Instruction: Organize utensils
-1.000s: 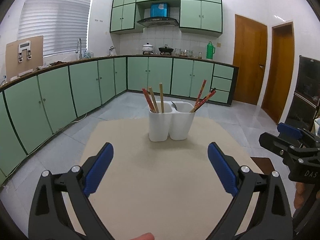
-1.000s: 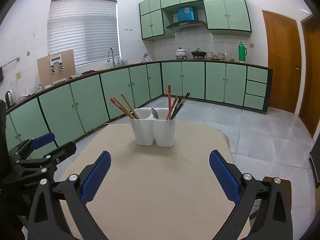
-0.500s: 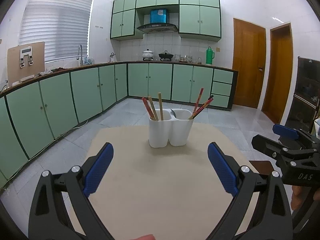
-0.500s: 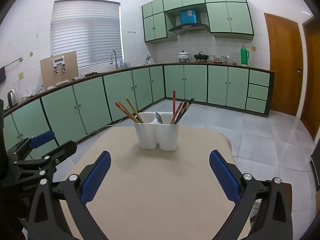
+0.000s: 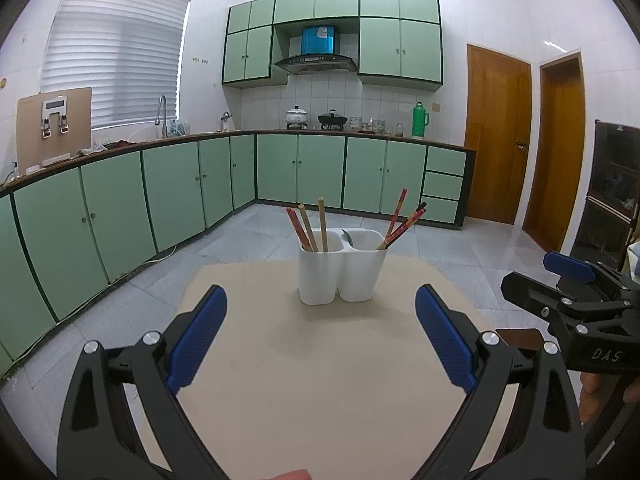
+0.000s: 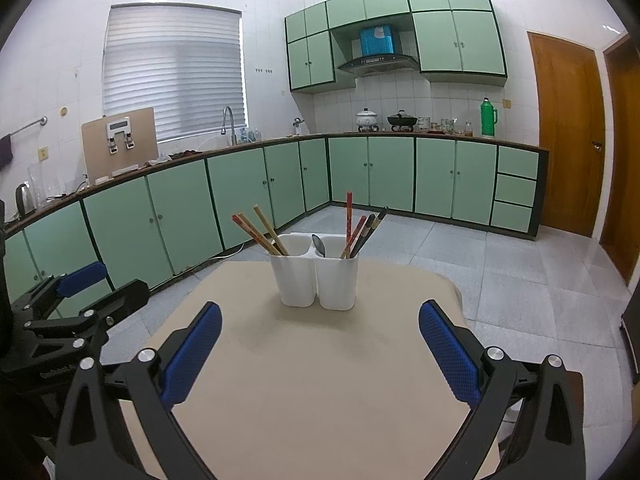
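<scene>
We hold our left gripper low over the beige tabletop, its blue-padded fingers spread wide with nothing between them. Our right gripper sits the same way, released, blue pads far apart and bare table showing in the gap. Straight ahead, toward the far edge of the table, stands the white two-compartment plastic utensil holder, upright and well apart from both claws. In its left compartment we see three chopsticks leaning left: one red and two pale wooden ones. The right compartment carries a bundle of red and dark chopsticks tilting right, and just at the divider a grey metal spoon pokes its bowl up. From the left camera the right gripper's black frame shows at the right edge, beside the table; from the right camera the left gripper sits at the left edge. Behind it all runs a curve of mint-green kitchen cabinets, with a green thermos flask on the counter.
</scene>
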{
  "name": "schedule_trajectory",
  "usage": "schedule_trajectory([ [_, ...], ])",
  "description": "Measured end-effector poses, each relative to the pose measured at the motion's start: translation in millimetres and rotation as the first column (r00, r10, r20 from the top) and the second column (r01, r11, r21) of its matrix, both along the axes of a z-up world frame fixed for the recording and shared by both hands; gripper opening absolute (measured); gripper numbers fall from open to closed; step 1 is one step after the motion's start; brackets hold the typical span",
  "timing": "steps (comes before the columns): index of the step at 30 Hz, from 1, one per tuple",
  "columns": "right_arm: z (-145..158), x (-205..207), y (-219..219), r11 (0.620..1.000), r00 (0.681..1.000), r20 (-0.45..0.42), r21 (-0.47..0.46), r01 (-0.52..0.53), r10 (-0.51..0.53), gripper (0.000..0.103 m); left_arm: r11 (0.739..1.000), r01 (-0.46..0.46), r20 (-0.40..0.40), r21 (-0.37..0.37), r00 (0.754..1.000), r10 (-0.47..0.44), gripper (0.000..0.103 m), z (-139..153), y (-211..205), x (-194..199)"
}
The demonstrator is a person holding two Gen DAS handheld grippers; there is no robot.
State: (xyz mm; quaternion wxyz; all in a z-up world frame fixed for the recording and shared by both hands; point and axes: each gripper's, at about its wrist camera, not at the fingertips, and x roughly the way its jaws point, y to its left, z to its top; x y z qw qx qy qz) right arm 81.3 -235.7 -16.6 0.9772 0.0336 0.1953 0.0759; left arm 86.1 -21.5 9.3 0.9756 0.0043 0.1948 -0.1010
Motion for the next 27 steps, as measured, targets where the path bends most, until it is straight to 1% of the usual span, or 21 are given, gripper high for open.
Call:
schedule_trajectory([
  [11, 4.1, 0.1, -0.3, 1.000, 1.000, 0.030, -0.002, 0.002, -0.002, 0.097, 1.000, 0.003, 0.023, -0.007, 1.000, -0.002, 0.092, 4.0, 1.8, -1.2],
  [27, 3.6, -3.1, -1.6, 1.000, 0.999, 0.048, -0.007, 0.003, -0.003, 0.097, 1.000, 0.006, 0.028, -0.002, 1.000, -0.006, 0.092, 4.8, 1.3, -1.9],
])
